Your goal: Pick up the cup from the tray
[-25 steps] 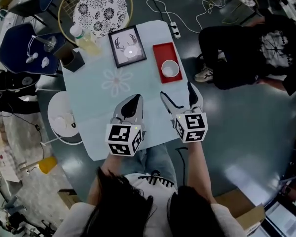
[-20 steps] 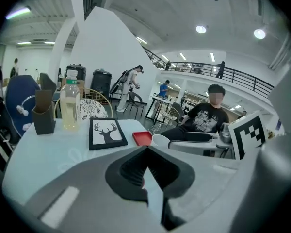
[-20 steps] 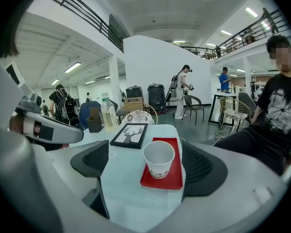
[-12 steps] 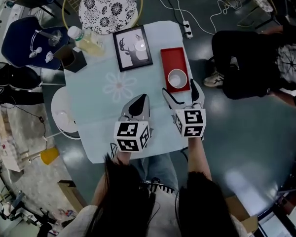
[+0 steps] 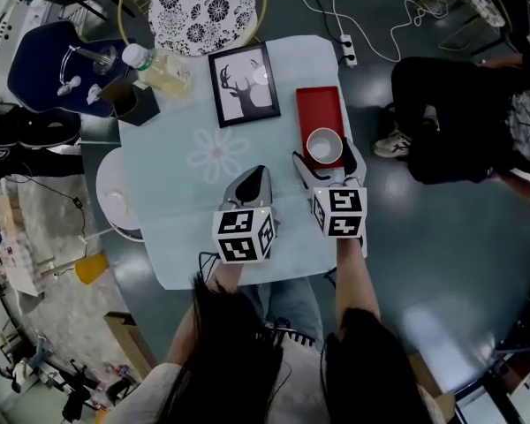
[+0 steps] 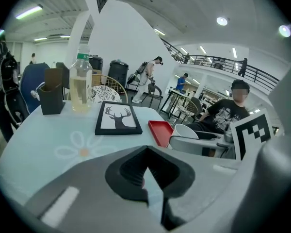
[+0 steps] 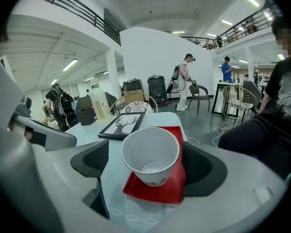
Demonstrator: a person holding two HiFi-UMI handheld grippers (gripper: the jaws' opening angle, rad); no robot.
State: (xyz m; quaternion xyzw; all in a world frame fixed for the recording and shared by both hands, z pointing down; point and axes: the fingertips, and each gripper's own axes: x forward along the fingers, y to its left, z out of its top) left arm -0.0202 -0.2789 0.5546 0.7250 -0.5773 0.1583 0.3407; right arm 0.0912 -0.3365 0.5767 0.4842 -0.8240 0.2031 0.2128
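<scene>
Cup [image 7: 150,154] on tray [image 7: 177,184], base print unreadable, inside wide-open right gripper [image 7: 149,165]; left gripper [image 6: 144,181] closed, empty.

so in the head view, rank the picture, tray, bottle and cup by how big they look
1. picture
2. tray
3. bottle and cup: too alike to rank, and the taller bottle reaches nearer the camera

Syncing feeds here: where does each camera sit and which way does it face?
Head view: on the person's head, facing steeply down at the table; forearms, left hand-held gripper and right hand-held gripper show.
Left gripper view: on the left one, along its shut jaws across the table.
Right gripper view: on the right one, its open jaws flanking the cup.
Both gripper views share cup and red tray.
</scene>
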